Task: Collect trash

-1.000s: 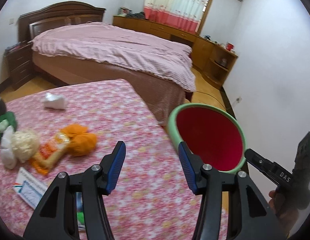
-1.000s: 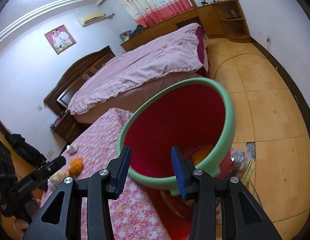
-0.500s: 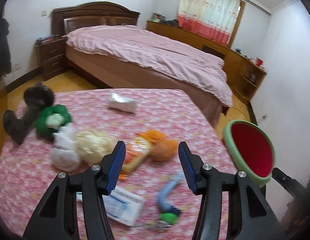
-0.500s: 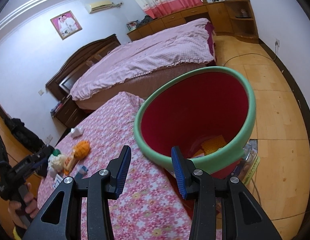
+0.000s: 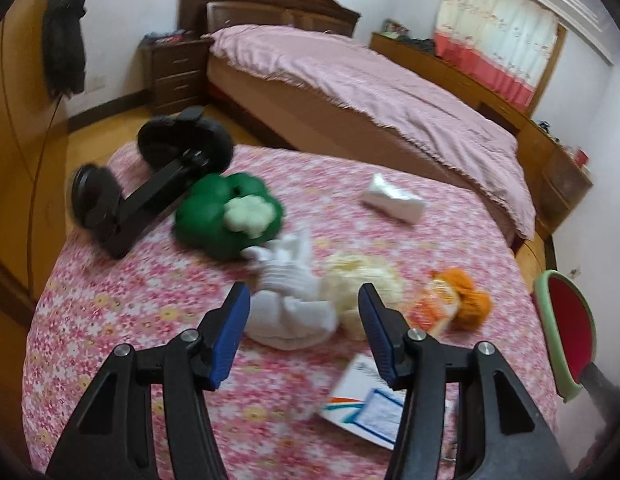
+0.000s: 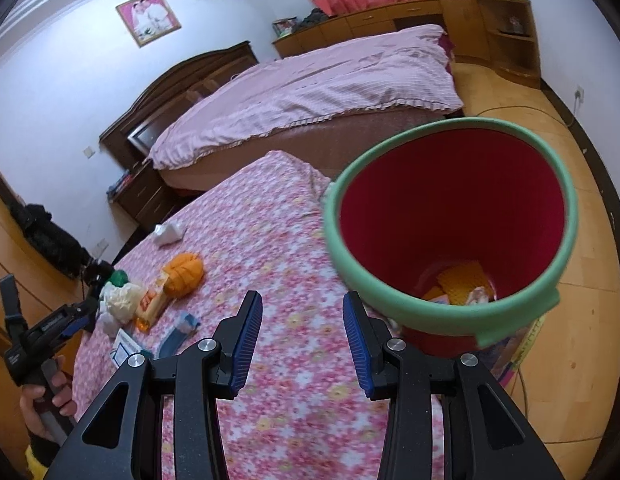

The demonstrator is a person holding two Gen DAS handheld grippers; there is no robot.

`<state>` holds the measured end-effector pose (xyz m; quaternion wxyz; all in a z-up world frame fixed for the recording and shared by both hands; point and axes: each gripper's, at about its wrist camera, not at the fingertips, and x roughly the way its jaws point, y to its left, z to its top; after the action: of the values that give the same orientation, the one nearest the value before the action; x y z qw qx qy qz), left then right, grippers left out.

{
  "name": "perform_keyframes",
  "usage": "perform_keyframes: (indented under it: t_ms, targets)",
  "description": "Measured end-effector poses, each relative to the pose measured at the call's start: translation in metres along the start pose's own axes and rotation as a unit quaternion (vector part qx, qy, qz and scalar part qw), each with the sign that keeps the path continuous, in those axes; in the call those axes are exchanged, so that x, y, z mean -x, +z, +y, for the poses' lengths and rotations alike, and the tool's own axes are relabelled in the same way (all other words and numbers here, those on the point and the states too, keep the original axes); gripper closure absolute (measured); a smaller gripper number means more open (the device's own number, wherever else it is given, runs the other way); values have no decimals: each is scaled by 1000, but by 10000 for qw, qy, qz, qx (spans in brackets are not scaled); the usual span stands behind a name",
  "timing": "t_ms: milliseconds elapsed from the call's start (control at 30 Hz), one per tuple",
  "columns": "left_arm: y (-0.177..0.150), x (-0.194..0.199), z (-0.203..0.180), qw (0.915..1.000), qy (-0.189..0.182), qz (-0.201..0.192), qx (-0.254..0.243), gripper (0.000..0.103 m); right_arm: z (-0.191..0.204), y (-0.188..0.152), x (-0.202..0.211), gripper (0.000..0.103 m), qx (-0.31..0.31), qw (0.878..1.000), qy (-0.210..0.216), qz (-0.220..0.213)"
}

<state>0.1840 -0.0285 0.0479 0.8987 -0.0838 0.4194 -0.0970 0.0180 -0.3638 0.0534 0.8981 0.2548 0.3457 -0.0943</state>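
Note:
My left gripper [image 5: 304,320] is open and empty, just above a white crumpled cloth [image 5: 288,304] on the pink floral table [image 5: 110,320]. Beside it lie a cream wad [image 5: 362,280], an orange snack packet [image 5: 434,306], an orange knitted lump [image 5: 470,292], a white printed box [image 5: 370,404] and a white tissue pack [image 5: 392,200]. A red bin with a green rim [image 6: 450,228] stands off the table's right edge with some trash inside. My right gripper [image 6: 302,332] is open and empty over the table, left of the bin.
A green plush toy [image 5: 226,212] and a black stand [image 5: 150,188] lie at the table's far left. A blue tube [image 6: 178,330] lies near the box. A bed with a pink cover [image 5: 370,80] stands behind the table. My left gripper also shows in the right wrist view [image 6: 74,322].
My left gripper has swung left from the bin to over the pile of items on the table. My right gripper has drawn back and left from the bin's mouth. Both stayed open.

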Motion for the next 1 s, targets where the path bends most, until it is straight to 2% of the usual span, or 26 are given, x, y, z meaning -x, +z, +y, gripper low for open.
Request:
perform_keyframes:
  t_ms: [200, 300, 433, 567, 600, 667, 733, 1000]
  targets:
    - [-4, -19, 10, 9998, -51, 117, 178, 47, 22, 1, -15, 60, 172, 9997, 47, 136]
    - [-7, -31, 14, 9994, 145, 221, 215, 47, 37, 3, -25, 60, 302, 9993, 78, 185]
    - [-12, -39, 20, 9992, -55, 229, 327, 46, 60, 5, -43, 60, 550, 9981, 142, 234]
    - [-15, -37, 19, 9997, -92, 106, 203, 47, 80, 7, -68, 60, 766, 9961, 275, 339]
    - [-16, -36, 20, 9997, -134, 79, 205, 48, 86, 8, -75, 60, 813, 9955, 305, 367]
    - [-18, -35, 21, 9990, -368, 84, 241, 60, 94, 9, -88, 60, 865, 9946, 378, 425]
    - [-20, -30, 22, 9987, -444, 75, 241, 63, 101, 10, -100, 60, 904, 9938, 413, 492]
    - [-23, -28, 21, 9984, -501, 87, 256, 64, 120, 14, -137, 60, 1008, 9913, 500, 677]
